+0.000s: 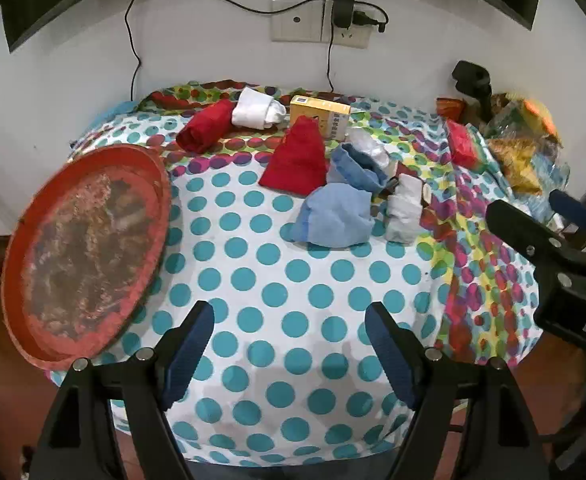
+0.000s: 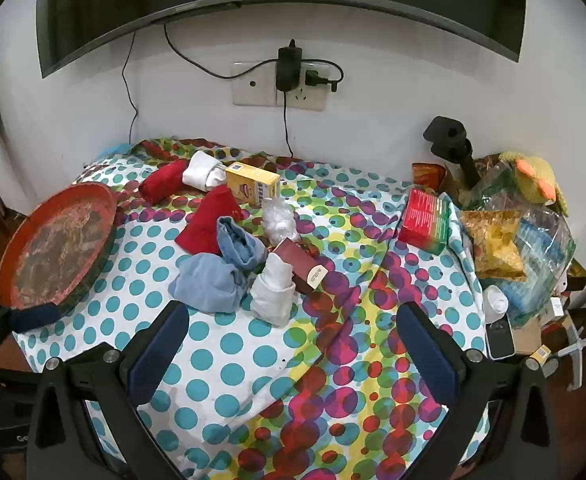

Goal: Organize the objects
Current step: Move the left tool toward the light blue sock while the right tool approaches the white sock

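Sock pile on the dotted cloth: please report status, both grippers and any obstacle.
Left gripper open, empty. Right gripper open, empty. Sock pile untouched mid-cloth; red tray empty. Small boxes mixed among the socks.

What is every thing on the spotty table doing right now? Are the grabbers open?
left gripper: open, empty
right gripper: open, empty
red tray: holds no sock or box
rolled red sock: lying flat
yellow box: closed, on its side
white sock: bundled, standing up
light blue sock: crumpled
red-green box: closed, tilted
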